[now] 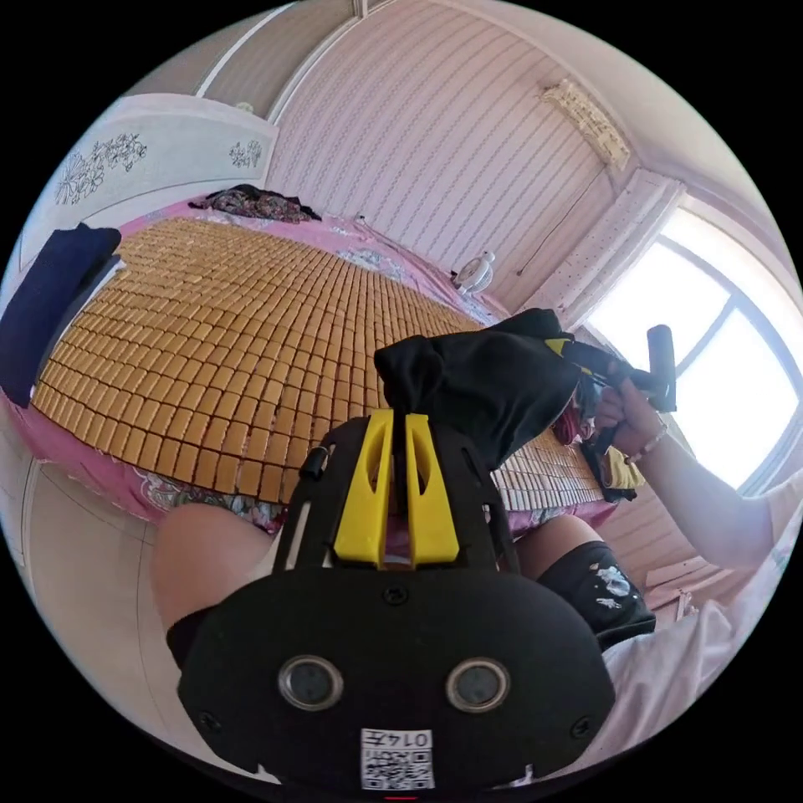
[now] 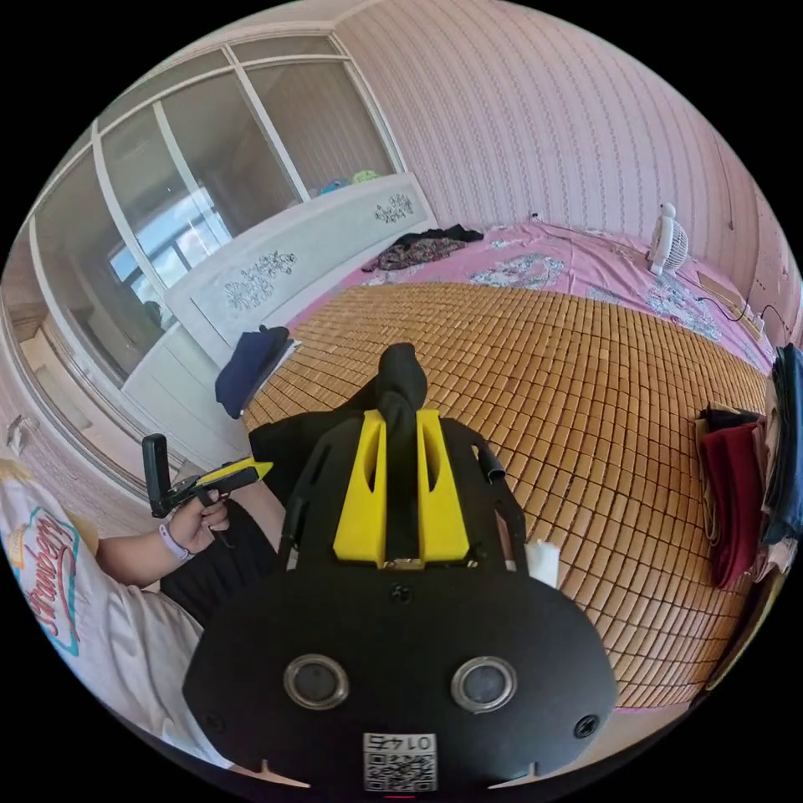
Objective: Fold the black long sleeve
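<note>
Left gripper view: both grippers pinch black long sleeve (image 1: 493,376) above mat (image 1: 209,335).

Mirrored digits on tool (image 1: 399,427) label; unreadable.

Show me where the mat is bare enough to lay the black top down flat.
The middle of the bamboo mat is bare, bordered by the navy fold at one edge and the red stack at the other. Crowded: that red-stack side, and the far pink sheet with a dark heap and fan. Both grippers hold the top.
</note>
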The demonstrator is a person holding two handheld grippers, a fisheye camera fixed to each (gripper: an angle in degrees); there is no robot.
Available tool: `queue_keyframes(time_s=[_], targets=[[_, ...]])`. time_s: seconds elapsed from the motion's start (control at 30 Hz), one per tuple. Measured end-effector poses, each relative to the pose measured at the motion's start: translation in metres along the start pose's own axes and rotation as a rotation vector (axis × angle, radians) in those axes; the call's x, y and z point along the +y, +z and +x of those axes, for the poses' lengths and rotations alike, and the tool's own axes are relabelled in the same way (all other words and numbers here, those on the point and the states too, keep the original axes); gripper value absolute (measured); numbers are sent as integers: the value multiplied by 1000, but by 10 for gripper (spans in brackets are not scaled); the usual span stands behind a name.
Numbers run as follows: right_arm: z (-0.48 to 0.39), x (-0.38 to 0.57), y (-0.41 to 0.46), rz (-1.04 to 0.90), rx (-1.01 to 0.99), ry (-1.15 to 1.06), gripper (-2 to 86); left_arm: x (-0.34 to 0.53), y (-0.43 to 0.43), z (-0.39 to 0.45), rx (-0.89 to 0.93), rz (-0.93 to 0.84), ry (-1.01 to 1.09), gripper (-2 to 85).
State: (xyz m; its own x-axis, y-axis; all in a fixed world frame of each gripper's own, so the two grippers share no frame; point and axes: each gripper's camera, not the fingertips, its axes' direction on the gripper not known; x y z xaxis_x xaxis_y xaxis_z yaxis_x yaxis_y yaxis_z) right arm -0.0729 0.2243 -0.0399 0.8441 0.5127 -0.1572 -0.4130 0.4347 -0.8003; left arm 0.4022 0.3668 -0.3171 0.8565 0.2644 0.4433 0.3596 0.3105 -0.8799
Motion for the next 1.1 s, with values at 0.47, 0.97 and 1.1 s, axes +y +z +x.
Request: queue_keyframes(time_s=[0.47,0.97,1.1], targets=[[-187,-79,44,19,-316,-335,60,43,-251,-48,-172,302,-87,1],[-435,-312,373,-391,-425,-264,120,-42,-346,-275,-675,437,-539,64],[-396,-235,350,-358,-389,-448,102,-1,-322,-267,-558,384,-568,41]])
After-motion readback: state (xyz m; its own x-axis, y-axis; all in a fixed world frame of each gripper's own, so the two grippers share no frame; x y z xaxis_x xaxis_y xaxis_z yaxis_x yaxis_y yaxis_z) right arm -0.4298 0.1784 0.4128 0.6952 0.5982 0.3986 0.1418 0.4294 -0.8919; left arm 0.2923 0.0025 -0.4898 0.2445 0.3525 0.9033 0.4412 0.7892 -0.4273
